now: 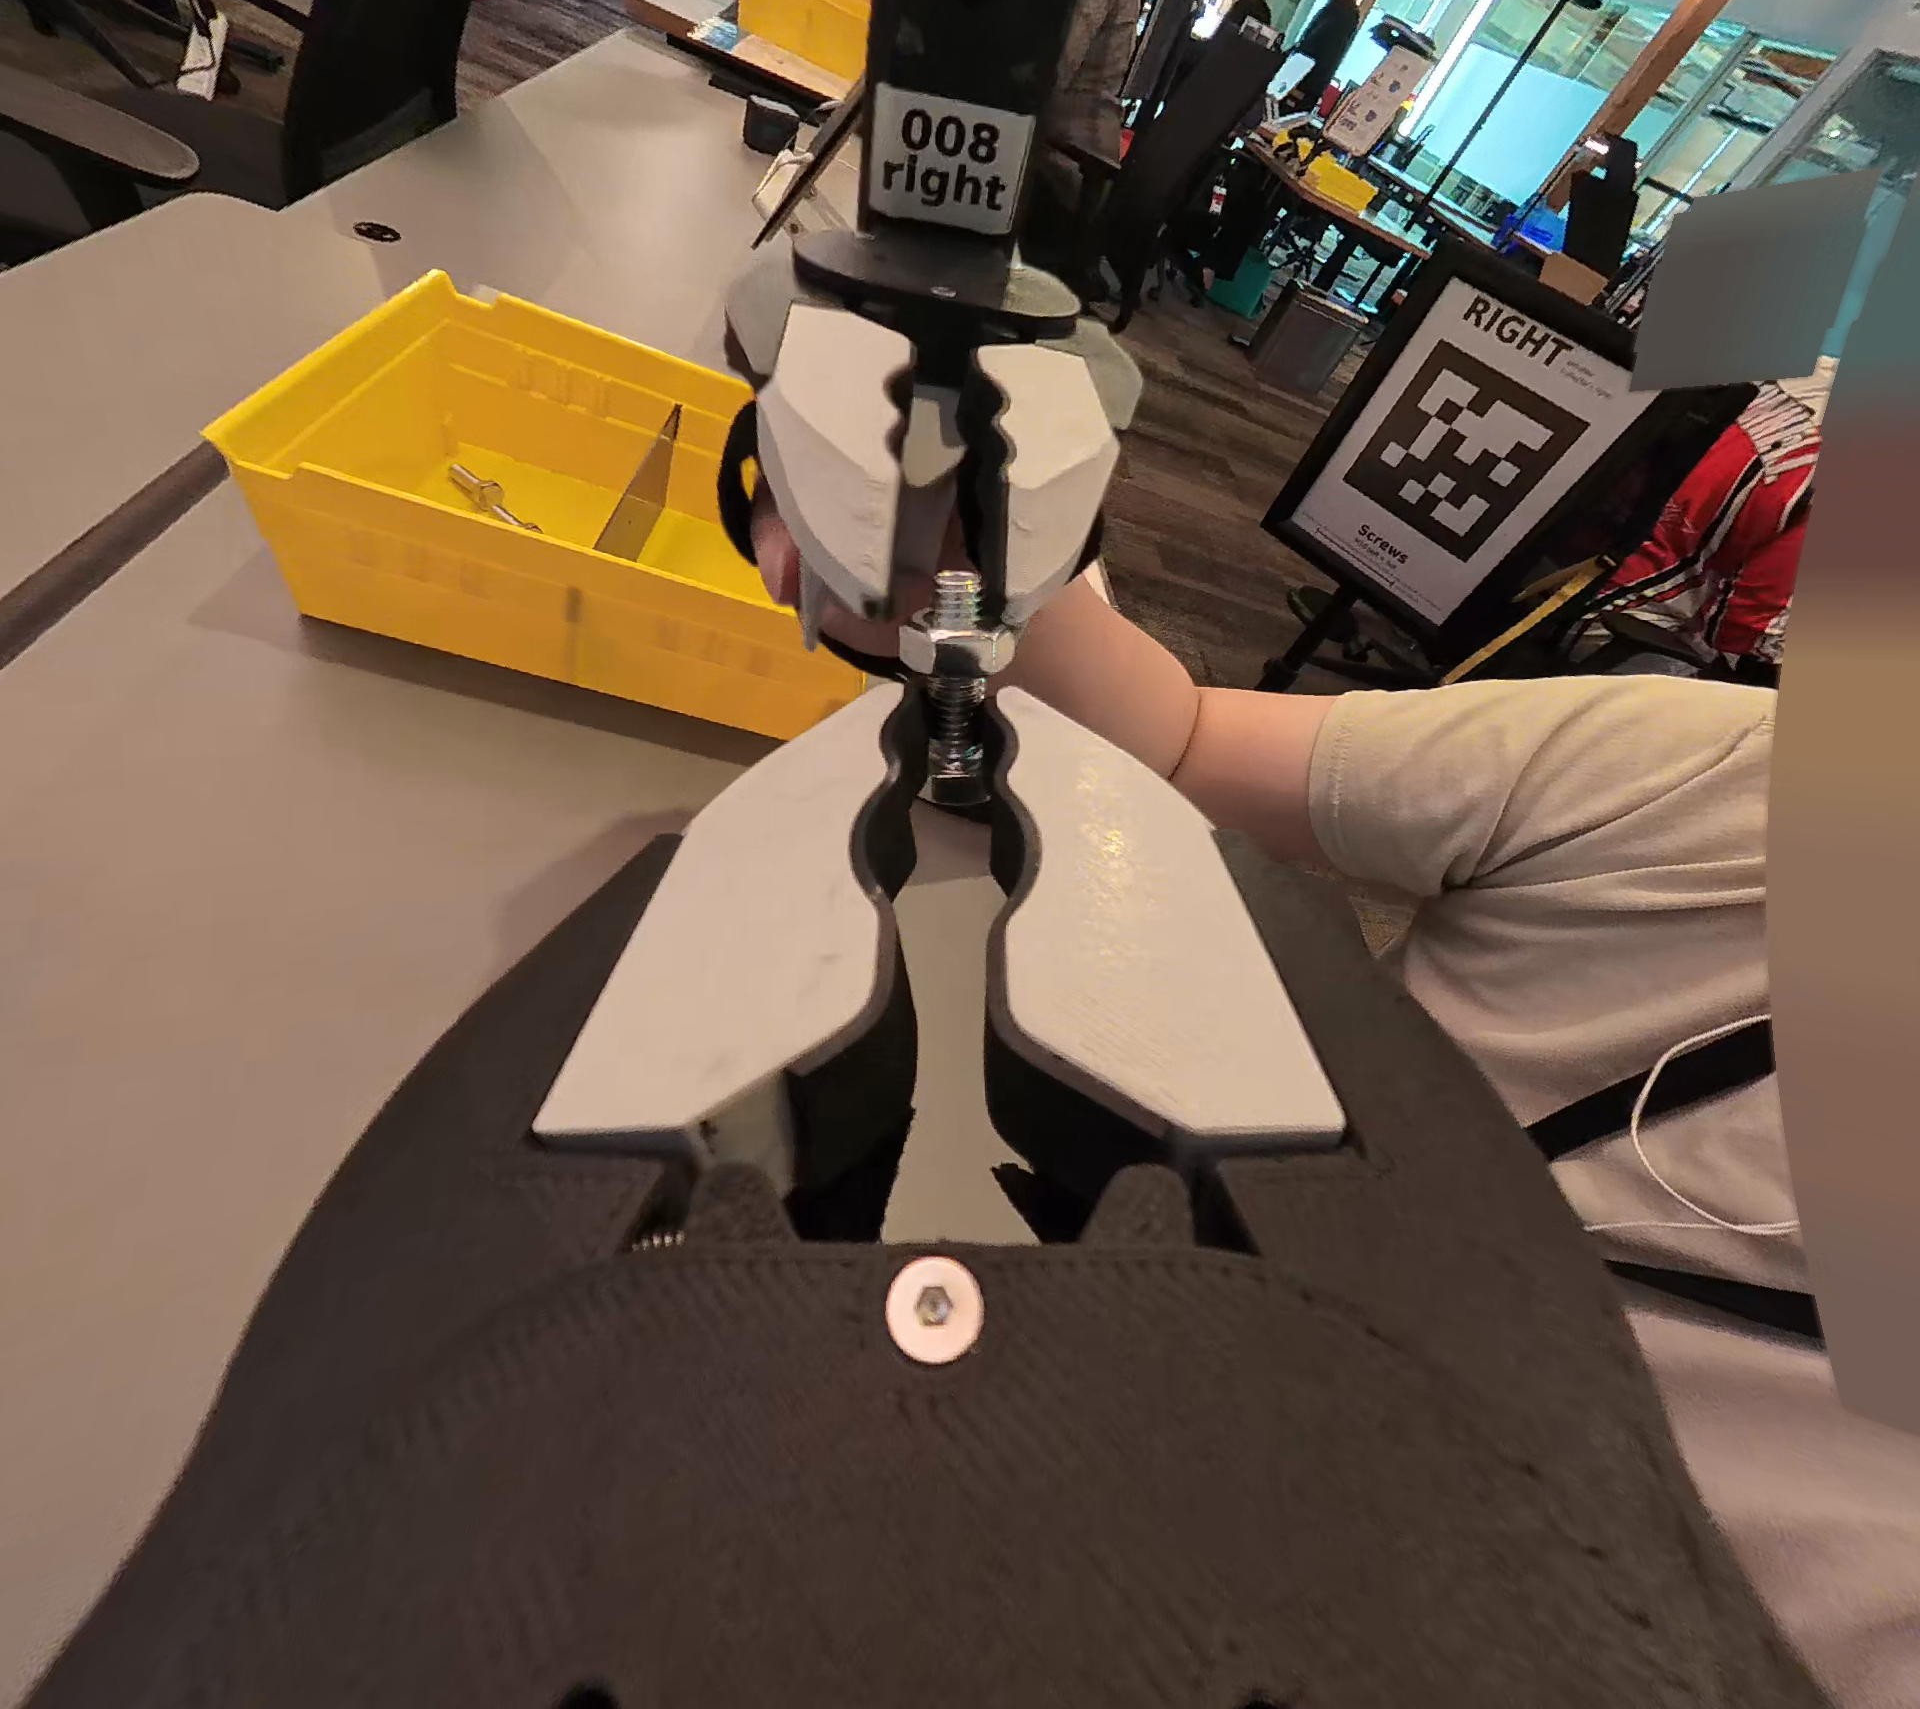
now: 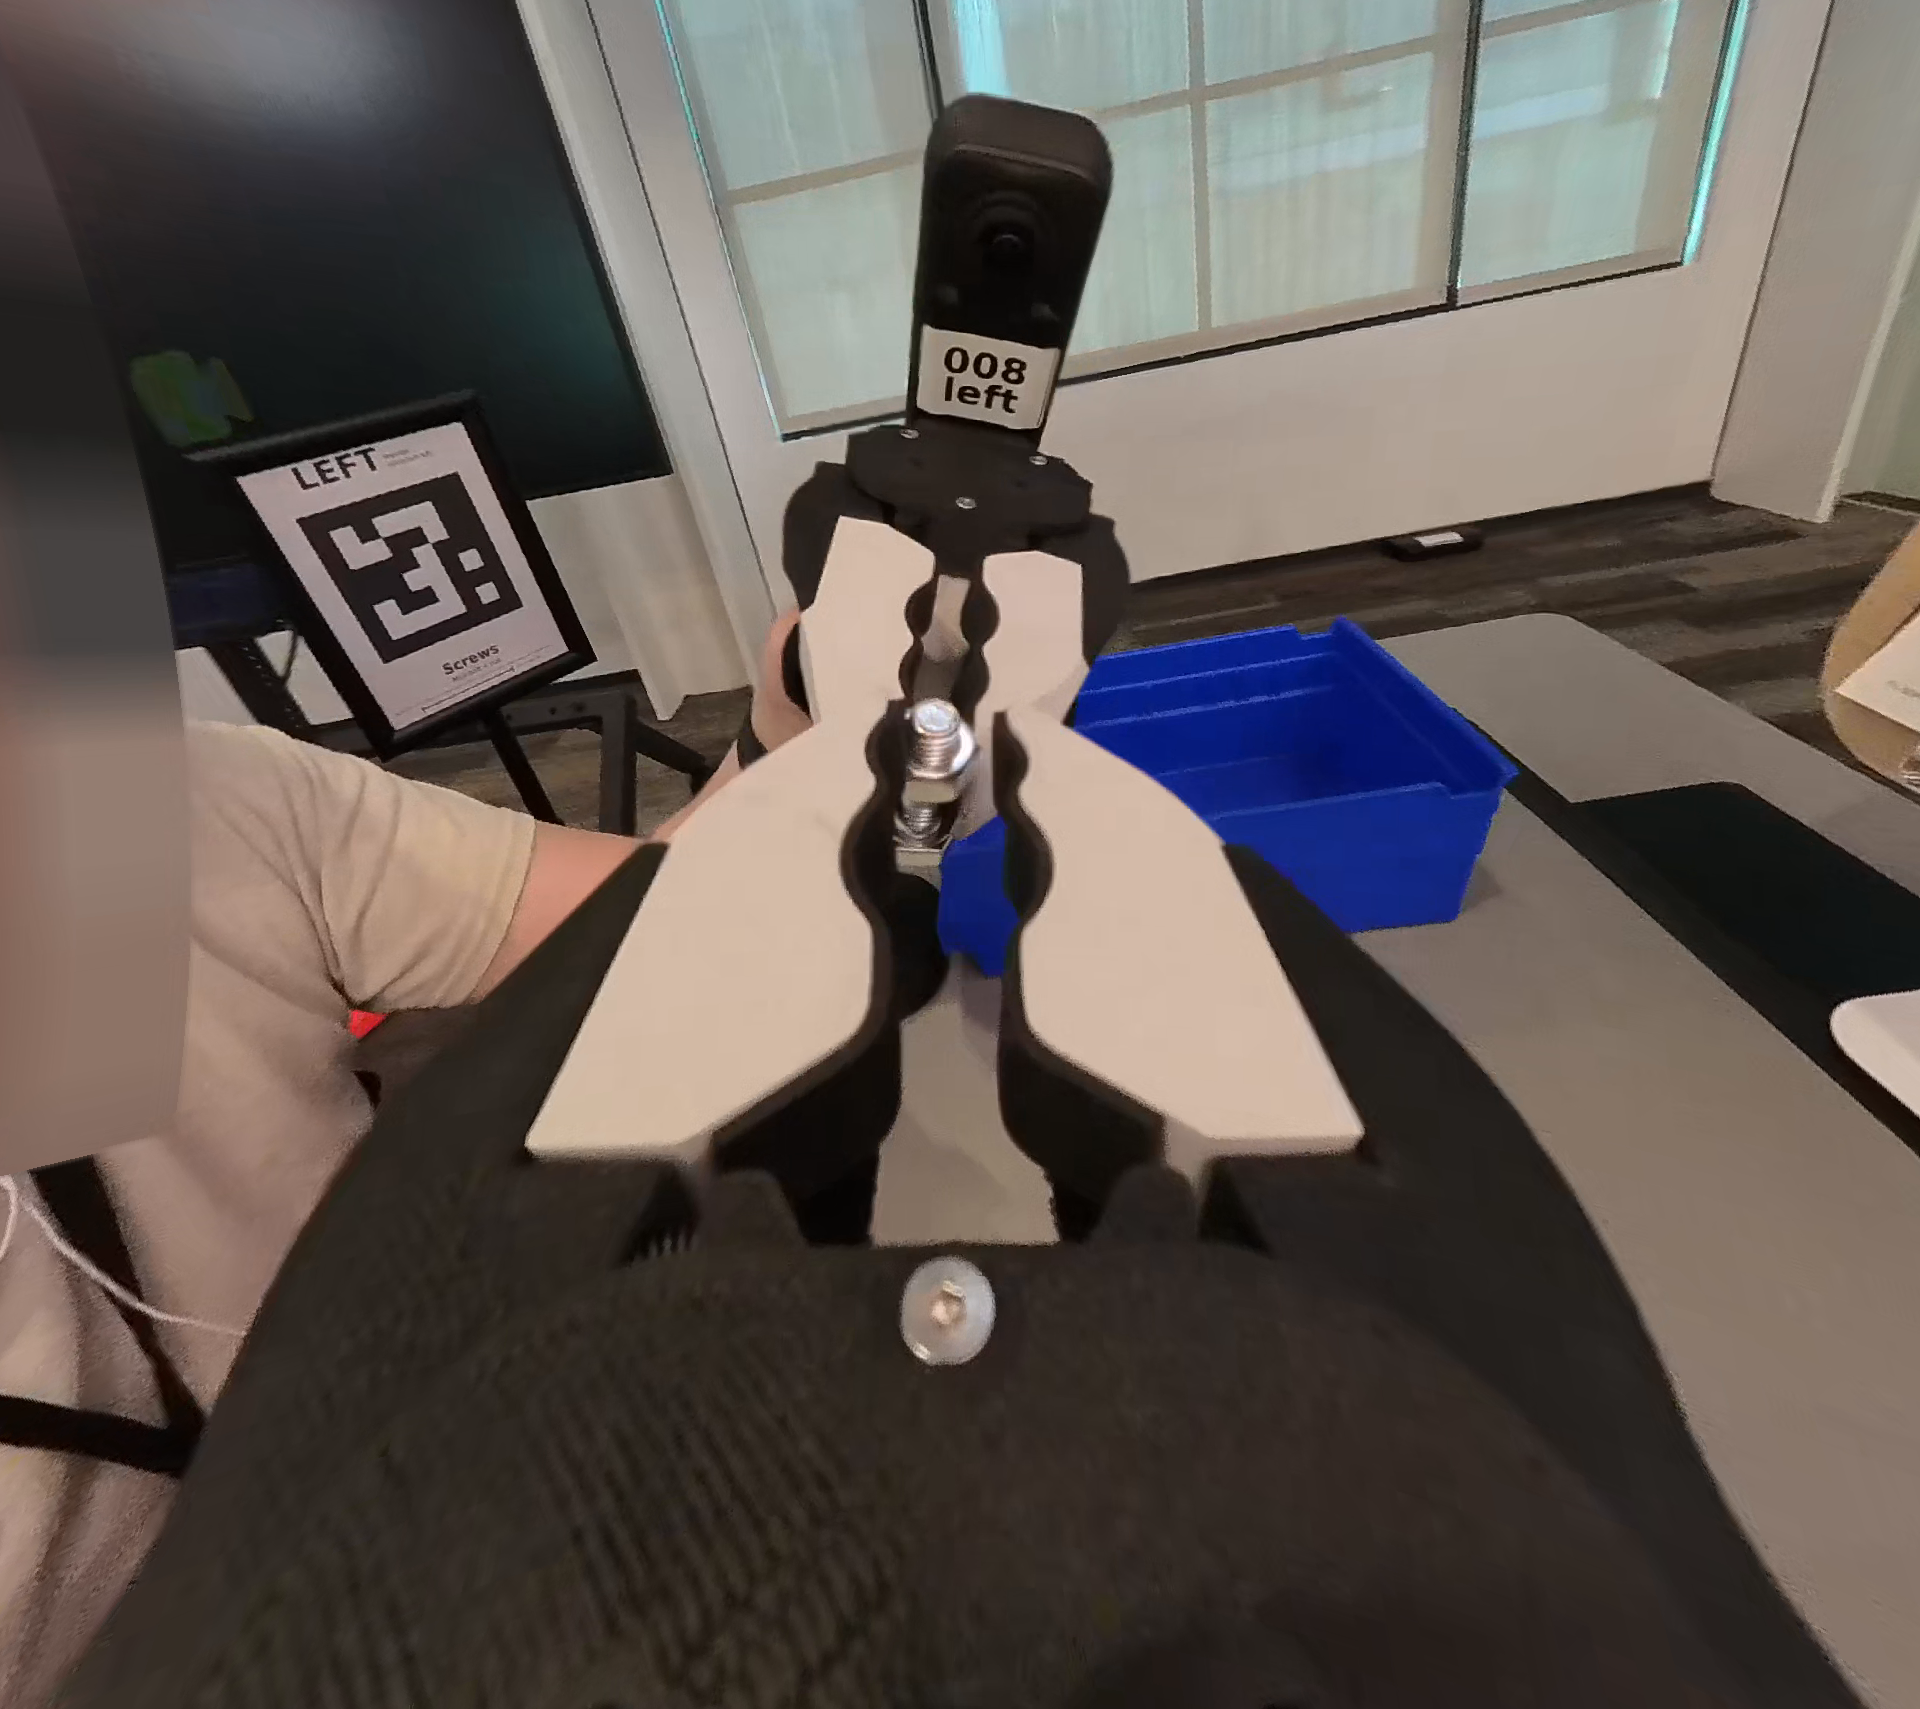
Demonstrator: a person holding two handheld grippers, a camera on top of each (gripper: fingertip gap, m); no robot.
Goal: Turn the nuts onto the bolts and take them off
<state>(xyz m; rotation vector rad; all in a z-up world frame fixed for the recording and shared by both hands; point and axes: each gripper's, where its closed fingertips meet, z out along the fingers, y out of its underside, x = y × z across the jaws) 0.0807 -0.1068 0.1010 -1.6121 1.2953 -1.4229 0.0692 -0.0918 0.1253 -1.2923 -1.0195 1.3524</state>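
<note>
A silver bolt [image 1: 956,724] with a hex nut [image 1: 956,646] on its threads is held in the air between my two grippers. My left gripper [image 1: 948,709] is shut on the bolt's lower end near the head. My right gripper [image 1: 945,610] comes from the opposite side and its fingertips close on the nut. In the right wrist view the bolt [image 2: 916,823] and nut [image 2: 932,792] sit between the tips of my right gripper [image 2: 932,729], with the left gripper [image 2: 935,693] facing it just behind.
A yellow bin [image 1: 343,537] with a divider and a few loose bolts [image 1: 488,496] stands on the grey table [image 1: 208,828] at the left. A blue bin [image 2: 1299,776] stands on the table at the right. A person's arm [image 1: 1122,703] and framed signs on stands [image 1: 1455,454] are behind. My two grippers' fingertips are within a few centimetres of each other.
</note>
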